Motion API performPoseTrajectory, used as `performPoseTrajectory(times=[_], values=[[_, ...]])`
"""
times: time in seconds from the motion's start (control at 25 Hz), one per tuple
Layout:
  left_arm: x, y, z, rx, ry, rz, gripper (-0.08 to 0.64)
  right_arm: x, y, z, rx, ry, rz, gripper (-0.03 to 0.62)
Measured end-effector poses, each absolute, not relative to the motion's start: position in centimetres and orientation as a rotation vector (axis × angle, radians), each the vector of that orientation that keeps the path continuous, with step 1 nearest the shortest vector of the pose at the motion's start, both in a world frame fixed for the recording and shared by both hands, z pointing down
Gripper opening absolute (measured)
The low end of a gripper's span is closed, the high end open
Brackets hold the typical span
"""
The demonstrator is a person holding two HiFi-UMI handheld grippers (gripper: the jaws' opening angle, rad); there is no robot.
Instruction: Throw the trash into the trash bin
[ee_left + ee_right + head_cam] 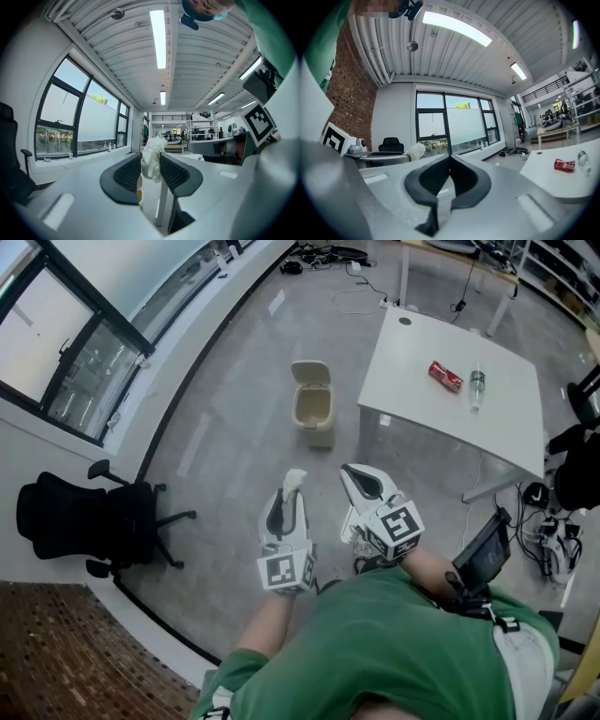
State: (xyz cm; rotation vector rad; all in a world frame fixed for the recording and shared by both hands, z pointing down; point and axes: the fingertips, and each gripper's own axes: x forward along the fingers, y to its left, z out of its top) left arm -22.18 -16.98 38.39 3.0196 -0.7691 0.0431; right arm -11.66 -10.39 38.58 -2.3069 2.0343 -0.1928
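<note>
Currently the left gripper (289,495) is clamped on a crumpled white paper wad (152,157), which sticks up between its dark ribbed pads. The right gripper (450,161), just beside it, has its jaws brought together with nothing between them. Ahead of both, well apart on the grey floor (234,427), stands a small beige plastic trash bin (312,411) with its lid raised. The bin is near a white table (412,371) carrying a red crumpled packet (445,377) and a clear bottle (476,390).
</note>
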Motion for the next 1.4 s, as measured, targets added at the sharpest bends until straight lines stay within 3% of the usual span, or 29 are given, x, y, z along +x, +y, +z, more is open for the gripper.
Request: performPoseTrajectory(times=[0.88,1.4], values=[[-10.1,-25.5,40.0,3.029,-0.722,0.133,0.133,0.0,-17.6,40.4,-2.384,1.973,-0.229,0.003],[-5.6,-37.7,39.4,3.031,-0.465,0.040,0.133,4.0,-27.8,39.4,-2.592,1.777,-0.191,0.004]])
